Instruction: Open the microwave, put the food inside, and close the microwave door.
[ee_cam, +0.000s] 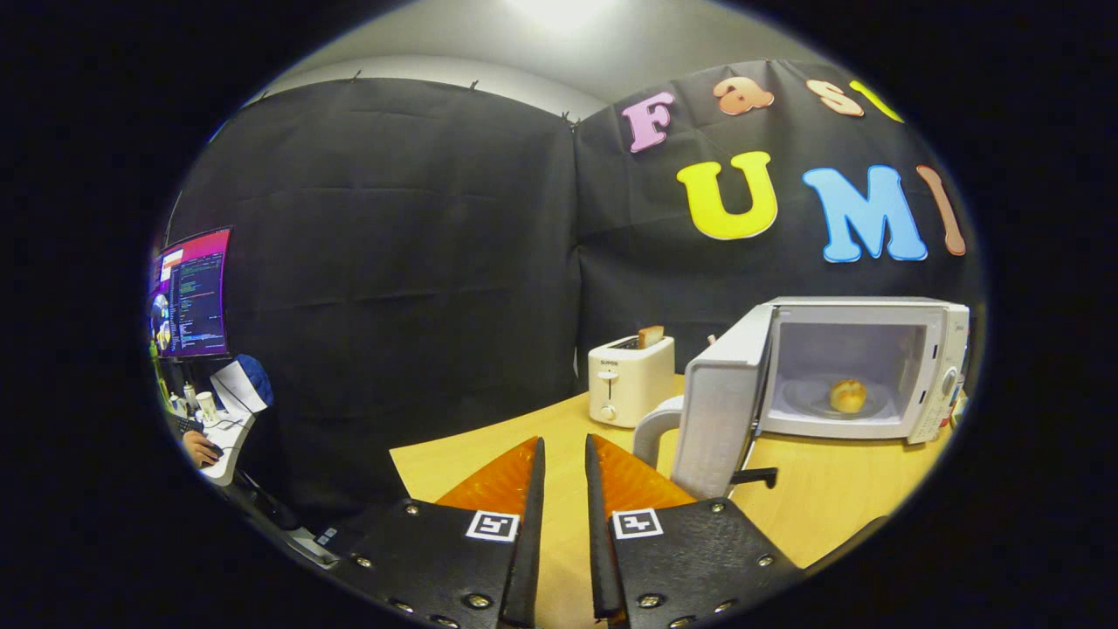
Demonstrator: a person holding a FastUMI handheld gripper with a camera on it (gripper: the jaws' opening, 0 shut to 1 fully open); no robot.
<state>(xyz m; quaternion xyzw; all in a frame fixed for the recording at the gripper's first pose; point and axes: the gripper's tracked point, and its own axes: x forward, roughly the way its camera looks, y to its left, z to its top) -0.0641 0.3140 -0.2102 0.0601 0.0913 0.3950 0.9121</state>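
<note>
- Nearest the lens, the gripper (564, 450) hovers over the wooden table (812, 498), its two fingers set a narrow gap apart with nothing between them and touching nothing.
- Beyond the fingers and to their right stands the microwave (873, 367), white, resting on that table.
- Its door (721, 411) is swung wide open towards the fingers, with a curved handle (651, 432) on the near edge.
- Inside the microwave, a round bread roll (847, 395) sits on the glass turntable plate (808, 397), roughly at the middle of the cavity.
- Left of the microwave, just past its open door, a white toaster (629, 380) holds a slice of toast (650, 335) sticking up from a slot.
- Far left of the microwave, off the table, a lit monitor (192, 293) stands on a desk where a person's hand (201, 448) rests.
</note>
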